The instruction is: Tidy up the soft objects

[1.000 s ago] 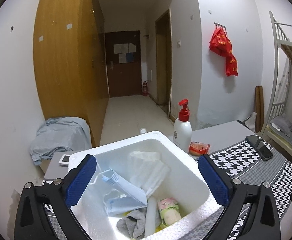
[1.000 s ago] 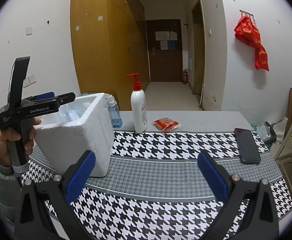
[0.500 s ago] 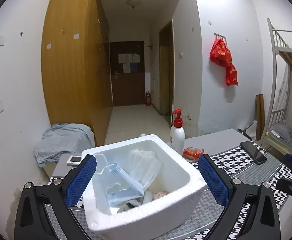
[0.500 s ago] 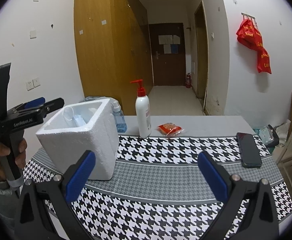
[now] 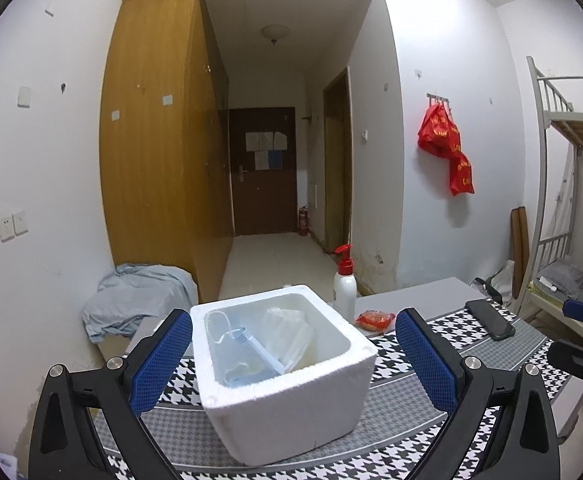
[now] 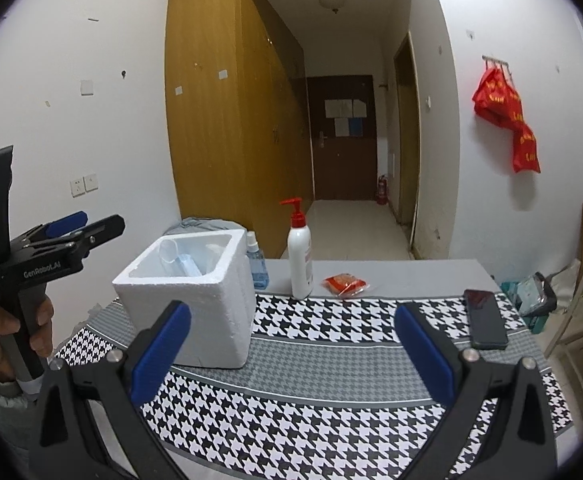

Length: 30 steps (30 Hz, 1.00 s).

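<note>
Left wrist view: the foam box [image 5: 287,396] — blue face mask [image 5: 247,350] inside — sits straight ahead between the left gripper's [image 5: 293,360] wide-spread, empty fingers; the right gripper [image 6: 291,354], equally agape, stands farther off.

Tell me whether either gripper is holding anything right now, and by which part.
Nothing is held. The left gripper and right gripper are both open and empty; the masks lie loose in the foam box.
</note>
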{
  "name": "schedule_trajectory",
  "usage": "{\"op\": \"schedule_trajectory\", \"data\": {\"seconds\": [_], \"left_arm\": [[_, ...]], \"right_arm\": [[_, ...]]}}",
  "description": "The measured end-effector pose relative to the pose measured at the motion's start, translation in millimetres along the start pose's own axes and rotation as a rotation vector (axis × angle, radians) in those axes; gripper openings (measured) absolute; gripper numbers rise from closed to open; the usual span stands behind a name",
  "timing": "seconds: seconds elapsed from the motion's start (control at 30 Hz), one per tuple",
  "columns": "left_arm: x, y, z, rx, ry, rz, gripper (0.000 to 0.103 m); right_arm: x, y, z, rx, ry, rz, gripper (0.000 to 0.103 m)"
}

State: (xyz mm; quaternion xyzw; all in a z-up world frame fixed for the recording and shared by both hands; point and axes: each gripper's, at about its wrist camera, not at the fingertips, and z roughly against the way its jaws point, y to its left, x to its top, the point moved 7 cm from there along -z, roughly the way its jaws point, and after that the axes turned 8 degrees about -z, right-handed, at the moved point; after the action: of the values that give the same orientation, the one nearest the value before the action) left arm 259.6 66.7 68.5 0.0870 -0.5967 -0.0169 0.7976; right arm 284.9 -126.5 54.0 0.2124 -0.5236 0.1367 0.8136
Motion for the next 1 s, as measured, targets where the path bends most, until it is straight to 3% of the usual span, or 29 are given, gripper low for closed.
{"op": "schedule_trajectory", "data": {"seconds": [0.6, 1.0], "left_arm": [[-8.9, -18.5, 100.9, -0.009, -0.117, 0.012, 0.102], [-30.2, -36.6, 137.7, 0.0, -0.125, 0.015, 0.102]], "right_arm": [[-4.4, 29.2, 64.0, 0.009, -0.114, 0.027, 0.103], [-29.0, 38.0, 104.5, 0.004, -0.161, 0.042, 0.103]]}}
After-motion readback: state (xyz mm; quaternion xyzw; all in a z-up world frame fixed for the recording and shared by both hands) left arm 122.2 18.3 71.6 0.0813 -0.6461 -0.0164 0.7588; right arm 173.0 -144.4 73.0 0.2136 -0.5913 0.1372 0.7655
